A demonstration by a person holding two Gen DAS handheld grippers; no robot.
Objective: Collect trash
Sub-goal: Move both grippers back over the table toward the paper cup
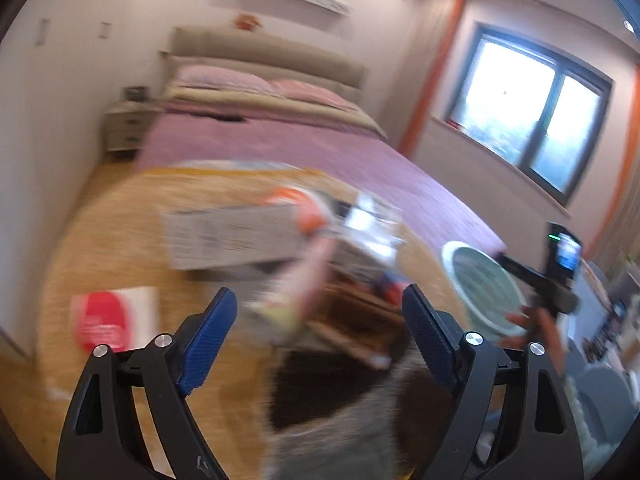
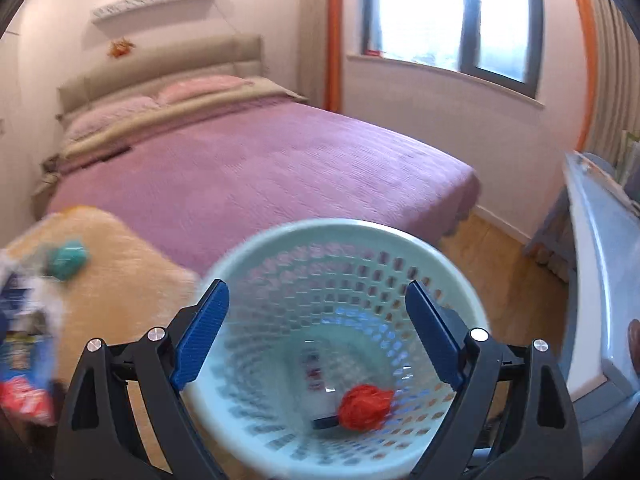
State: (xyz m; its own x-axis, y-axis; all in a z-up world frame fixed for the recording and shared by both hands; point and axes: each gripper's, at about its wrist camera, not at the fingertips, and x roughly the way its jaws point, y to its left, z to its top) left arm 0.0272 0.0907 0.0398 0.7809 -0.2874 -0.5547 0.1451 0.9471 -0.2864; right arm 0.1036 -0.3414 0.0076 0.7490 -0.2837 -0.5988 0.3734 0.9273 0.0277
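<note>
The trash lies in 2 places. In the right wrist view a crumpled red ball point(image 2: 363, 407), rough and wrinkled like wadded paper or plastic, sits at the bottom of a pale mint plastic basket point(image 2: 256, 252), round, tapering and pierced all over with small rectangular holes. Beside the ball lies a flat wrapper, too blurred to read. The right gripper point(image 2: 316, 332) hangs over the basket's mouth, its 2 ribbed blue pads spread wide apart with nothing between them; the red ball lies below and between the pads, nearer the right one.

Left of the basket a crumpled teal wad point(image 2: 68, 259) rests on a wooden table point(image 2: 120, 280) with a warm, pale grain, close to the table's far edge and well apart from the right gripper. At the far left edge lie blurred blue and red packets point(image 2: 24, 372).

In the left wrist view the left gripper point(image 1: 318, 322) also stands wide apart and empty, above the same table. Ahead of it, smeared by blur, are a grey rectangular cardboard box point(image 1: 228, 238), a pink and orange tube-like thing point(image 1: 308, 248) and clear crinkled plastic point(image 1: 372, 224). A flat red and white card point(image 1: 112, 318) lies just left of the left pad. The basket shows at the right, beside the other gripper's black handle.

Behind everything is a bed point(image 2: 260, 168) with a quilted mauve cover.
</note>
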